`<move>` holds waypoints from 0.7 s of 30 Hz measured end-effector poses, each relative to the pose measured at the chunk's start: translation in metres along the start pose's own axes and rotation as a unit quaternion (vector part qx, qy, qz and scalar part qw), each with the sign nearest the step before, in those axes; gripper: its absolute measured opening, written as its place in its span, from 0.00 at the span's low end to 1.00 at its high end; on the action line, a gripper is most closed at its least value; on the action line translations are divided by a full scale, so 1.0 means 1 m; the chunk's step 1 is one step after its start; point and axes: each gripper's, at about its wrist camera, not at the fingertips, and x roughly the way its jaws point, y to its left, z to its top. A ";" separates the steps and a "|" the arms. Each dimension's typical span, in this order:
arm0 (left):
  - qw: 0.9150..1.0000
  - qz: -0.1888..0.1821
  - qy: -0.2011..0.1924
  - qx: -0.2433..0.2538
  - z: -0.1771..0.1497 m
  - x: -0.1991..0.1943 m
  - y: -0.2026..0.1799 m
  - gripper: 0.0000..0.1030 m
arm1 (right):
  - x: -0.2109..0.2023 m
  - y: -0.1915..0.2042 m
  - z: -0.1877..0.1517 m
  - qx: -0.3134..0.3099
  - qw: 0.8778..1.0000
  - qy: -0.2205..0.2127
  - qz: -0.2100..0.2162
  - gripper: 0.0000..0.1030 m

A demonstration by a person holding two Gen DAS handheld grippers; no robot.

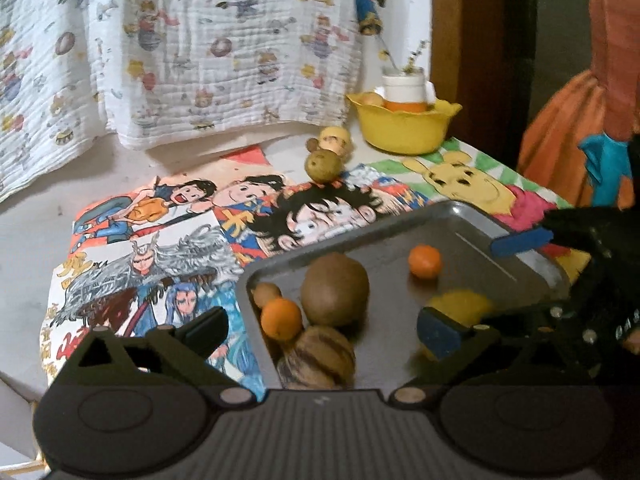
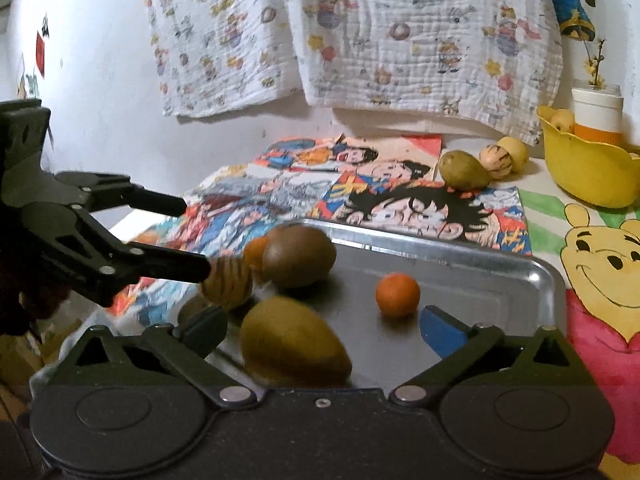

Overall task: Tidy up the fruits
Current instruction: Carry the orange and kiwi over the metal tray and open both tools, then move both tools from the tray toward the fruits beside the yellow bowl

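A metal tray [image 1: 532, 268] [image 2: 500, 268] lies on a cartoon-printed cloth. In it are a brown kiwi [image 1: 334, 289] [image 2: 299, 256], a striped melon [image 1: 318, 358] [image 2: 228, 282], two small oranges [image 1: 425, 261] [image 1: 281, 318] [image 2: 397, 294] and a small brown fruit [image 1: 267, 294]. A yellow-green mango [image 2: 294, 346] [image 1: 460, 304] lies between my right gripper's [image 2: 320, 326] [image 1: 472, 284] open fingers, not clamped. My left gripper [image 1: 320, 330] [image 2: 196, 236] is open and empty over the tray's left end.
A green pear [image 1: 323, 165] [image 2: 464, 170] and two pale yellow fruits [image 1: 335, 140] [image 2: 504, 156] lie on the cloth behind the tray. A yellow bowl [image 1: 404, 128] [image 2: 588, 168] with fruit and a white jar stands at the back right. A patterned blanket hangs on the wall.
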 end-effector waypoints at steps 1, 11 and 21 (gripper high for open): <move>1.000 -0.001 0.001 0.007 -0.004 -0.003 -0.002 1.00 | -0.002 0.001 -0.003 -0.005 1.000 0.003 -0.003 0.99; 0.998 -0.008 0.037 0.040 -0.034 -0.013 -0.024 1.00 | -0.027 0.003 -0.025 -0.007 0.998 0.027 -0.048 0.99; 0.993 0.004 0.099 0.066 -0.037 -0.005 -0.014 1.00 | -0.041 -0.017 -0.030 0.012 0.992 0.030 -0.118 0.99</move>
